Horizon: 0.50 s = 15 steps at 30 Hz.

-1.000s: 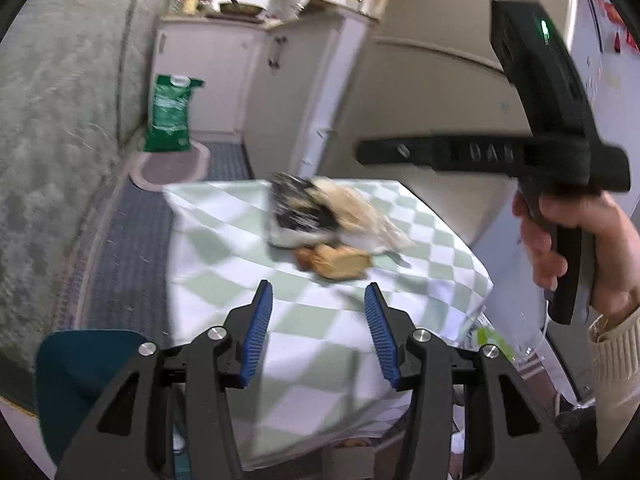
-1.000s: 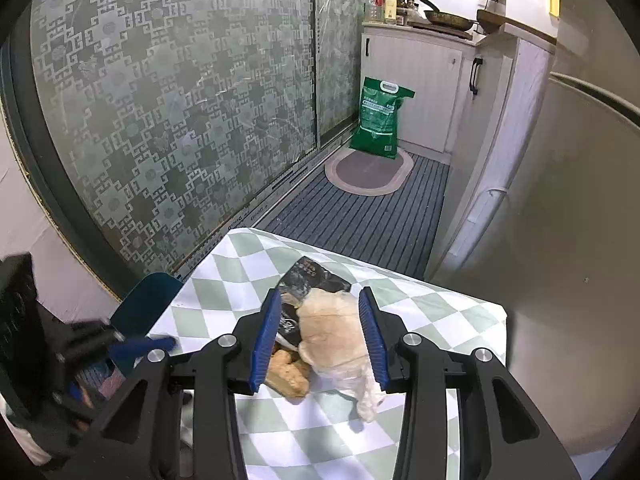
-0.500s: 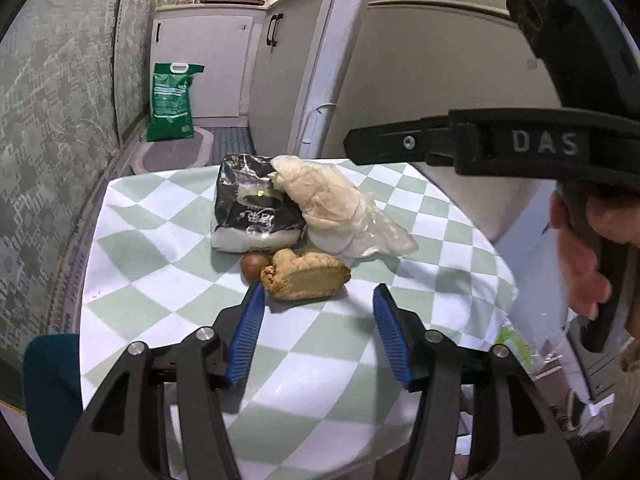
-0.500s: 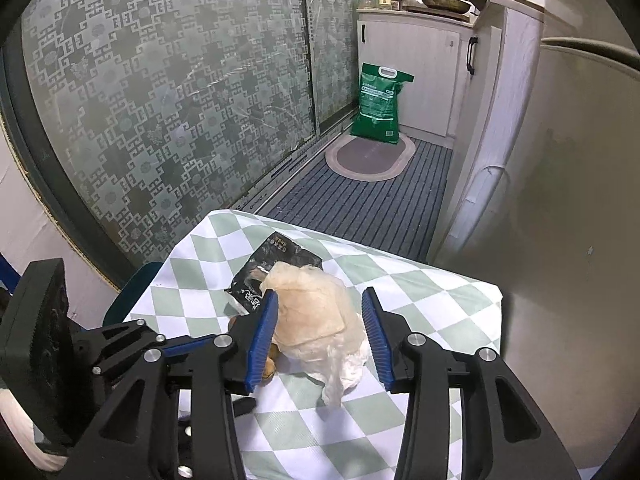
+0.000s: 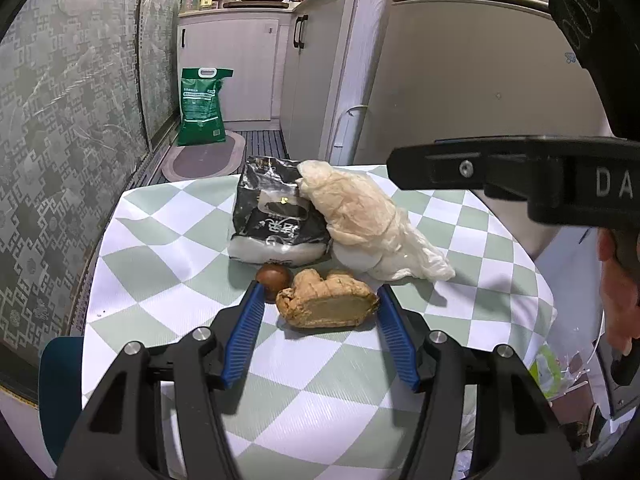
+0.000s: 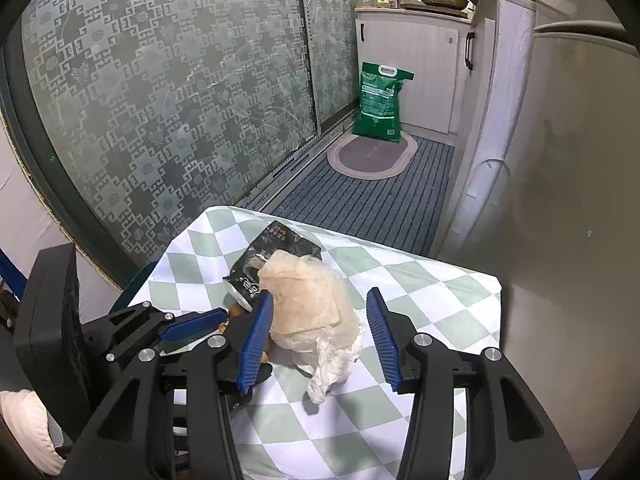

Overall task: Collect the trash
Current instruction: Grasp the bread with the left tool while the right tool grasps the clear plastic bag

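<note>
On the green-and-white checked table (image 5: pixel 160 240) lie a black snack packet (image 5: pixel 276 216), a crumpled whitish plastic bag (image 5: pixel 360 216), a small brown ball (image 5: pixel 273 276) and a bread chunk (image 5: pixel 326 304). My left gripper (image 5: pixel 320 300) stands low over the cloth. Its jaws are closing with the bread chunk between the blue pads, and no press shows. My right gripper (image 6: pixel 318 304) straddles the plastic bag (image 6: pixel 312 300). Its jaws are opening, and the left pad lies close against the bag. The packet (image 6: pixel 280 248) lies behind the bag. One left finger (image 6: pixel 192 324) shows beside it.
A person's hand (image 5: pixel 616 288) holds the right gripper's handle at the right. A fridge (image 5: pixel 460 80) stands close behind the table, and patterned glass doors (image 6: pixel 180 100) run along the left. A green sack (image 6: pixel 380 100) and an oval mat (image 6: pixel 372 156) are on the floor. A blue chair (image 5: pixel 60 380) stands at the near left corner.
Both grippers came closer and lower to the pile. The left one now has the bread chunk between its pads. The right one's jaws widened around the plastic bag.
</note>
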Motion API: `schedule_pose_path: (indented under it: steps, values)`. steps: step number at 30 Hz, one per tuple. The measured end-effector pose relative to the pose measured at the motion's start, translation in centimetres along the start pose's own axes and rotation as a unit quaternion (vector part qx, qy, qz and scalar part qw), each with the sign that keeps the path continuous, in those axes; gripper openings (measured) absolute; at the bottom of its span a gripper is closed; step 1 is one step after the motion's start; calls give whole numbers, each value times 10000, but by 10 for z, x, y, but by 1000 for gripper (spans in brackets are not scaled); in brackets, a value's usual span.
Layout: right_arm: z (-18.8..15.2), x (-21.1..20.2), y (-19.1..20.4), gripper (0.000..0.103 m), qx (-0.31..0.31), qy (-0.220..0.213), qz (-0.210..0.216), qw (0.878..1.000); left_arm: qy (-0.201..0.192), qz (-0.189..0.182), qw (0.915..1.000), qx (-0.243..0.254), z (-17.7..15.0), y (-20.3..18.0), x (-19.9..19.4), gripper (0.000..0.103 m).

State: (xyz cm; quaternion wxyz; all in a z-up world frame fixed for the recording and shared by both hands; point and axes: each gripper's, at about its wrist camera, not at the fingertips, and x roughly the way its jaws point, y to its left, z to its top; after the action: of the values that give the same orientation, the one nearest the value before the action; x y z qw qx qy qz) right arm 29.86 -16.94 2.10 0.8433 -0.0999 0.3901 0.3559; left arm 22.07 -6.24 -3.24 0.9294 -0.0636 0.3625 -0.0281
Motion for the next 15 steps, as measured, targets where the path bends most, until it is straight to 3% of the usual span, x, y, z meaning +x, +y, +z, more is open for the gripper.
schedule_pose_path:
  steps: [1, 15]
  values:
    - [-1, 0, -2, 50, 12, 1, 5, 10000, -16, -17, 10000, -16, 0, 1, -1, 51]
    - [-3, 17, 8, 50, -71, 56, 49, 9999, -195, -239, 9995, -88, -3, 9, -20, 51]
